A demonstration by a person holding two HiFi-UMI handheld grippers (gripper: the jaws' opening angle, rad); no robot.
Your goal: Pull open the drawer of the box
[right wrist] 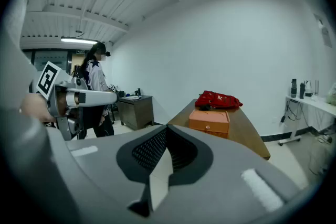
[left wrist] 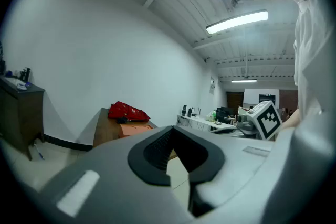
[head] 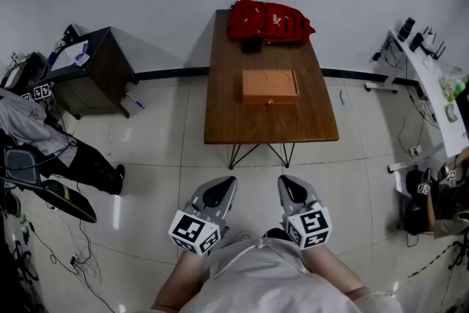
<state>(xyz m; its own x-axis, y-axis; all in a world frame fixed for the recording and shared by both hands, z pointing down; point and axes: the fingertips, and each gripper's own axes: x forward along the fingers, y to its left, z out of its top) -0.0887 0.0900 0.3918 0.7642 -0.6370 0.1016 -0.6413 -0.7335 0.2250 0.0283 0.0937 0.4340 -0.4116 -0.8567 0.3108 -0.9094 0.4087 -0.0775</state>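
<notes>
Box (head: 270, 85), drawer closed, sits on the table (head: 227, 121) in the head view, in front of a red backpack (head: 268, 21) with unreadable white lettering. The left gripper (head: 226, 183) and right gripper (head: 286, 182) are well apart from it. The left gripper view shows jaws pressed together on nothing, and the right gripper view shows the same.

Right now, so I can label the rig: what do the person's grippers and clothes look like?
The left gripper and right gripper have smooth grey shells that taper to black, ribbed claw pads. Each carries a cube with black-and-white square markers. The person wears a light shirt.
</notes>
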